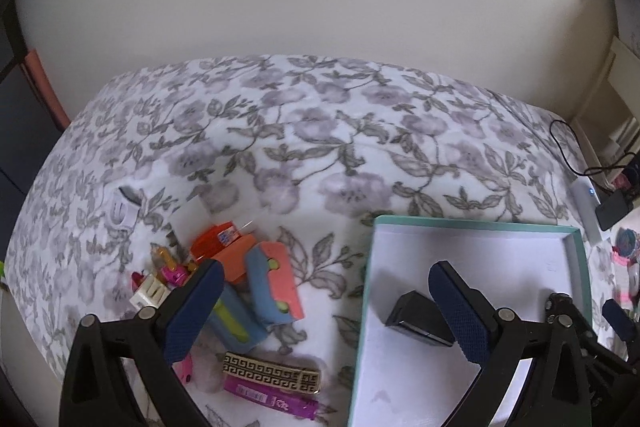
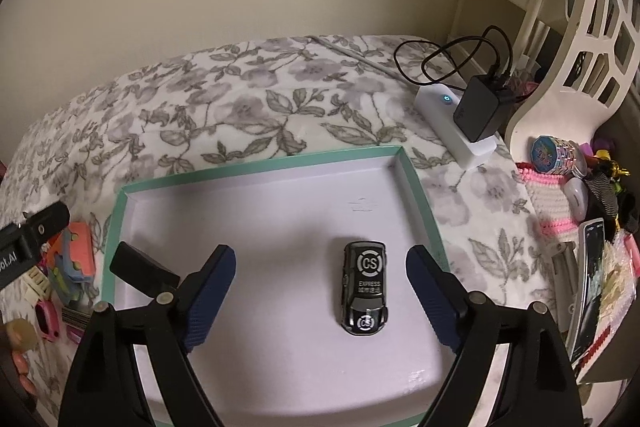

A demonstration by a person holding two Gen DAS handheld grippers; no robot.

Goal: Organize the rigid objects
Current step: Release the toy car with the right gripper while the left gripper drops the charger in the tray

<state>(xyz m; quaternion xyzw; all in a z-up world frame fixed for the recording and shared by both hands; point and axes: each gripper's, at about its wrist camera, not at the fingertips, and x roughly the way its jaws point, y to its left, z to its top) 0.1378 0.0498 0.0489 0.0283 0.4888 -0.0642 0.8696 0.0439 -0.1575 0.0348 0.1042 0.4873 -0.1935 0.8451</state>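
A shallow box with a teal rim (image 1: 472,223) (image 2: 260,161) and a white floor lies on the floral blanket. Inside it, a black toy car (image 2: 365,293) marked "CS EXPRESS" rests between the fingers of my right gripper (image 2: 320,291), which is open and touches nothing. A small black block (image 2: 140,269) (image 1: 416,319) sits in the box's left corner. My left gripper (image 1: 326,307) is open and straddles the box's left rim. Under its left finger is a pile of small items: orange and blue pieces (image 1: 272,279), a gold-patterned bar (image 1: 272,373), a purple bar (image 1: 272,397).
A white power strip (image 2: 444,115) with a black charger (image 2: 480,107) and a looped cable lies past the box's far right corner. A white openwork shelf (image 2: 592,39) and a pink knitted mat (image 2: 552,199) with clutter stand at the right. A small white holder (image 1: 122,213) lies far left.
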